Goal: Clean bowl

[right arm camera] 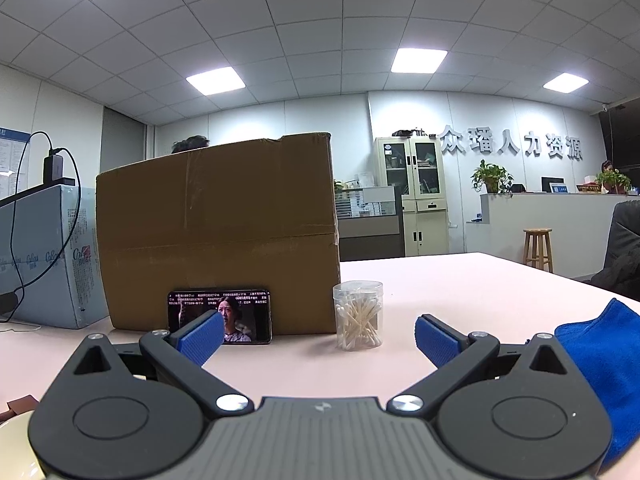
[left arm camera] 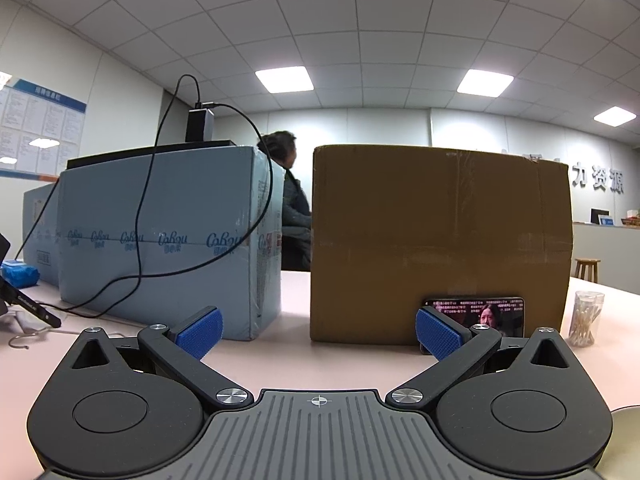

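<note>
Bowl (right arm camera: 16,436): showing only as a pale curved rim at the lower left corner of the right wrist view, with a matching pale sliver at the lower right of the left wrist view, so it is probably sitting on the desk (right arm camera: 460,288) between your two tools, below both cameras; its contents cannot be told. Left gripper (left arm camera: 319,330): you are holding it level with jaws spread wide, carrying nothing. Right gripper (right arm camera: 319,334): likewise wide and empty. Blue cloth (right arm camera: 600,360): lying just beside the right gripper, on its right. Also present: brown carton (right arm camera: 216,232), phone (right arm camera: 219,316) leaning against it and playing video, jar of cotton swabs (right arm camera: 358,316), blue-grey carton (left arm camera: 160,240) with cables. Step in hand, by judgement: nothing is being gripped yet, so cleaning is not begun. Next move likely calls for you to swing right onto the cloth and tilt left down to steady the bowl.
</note>
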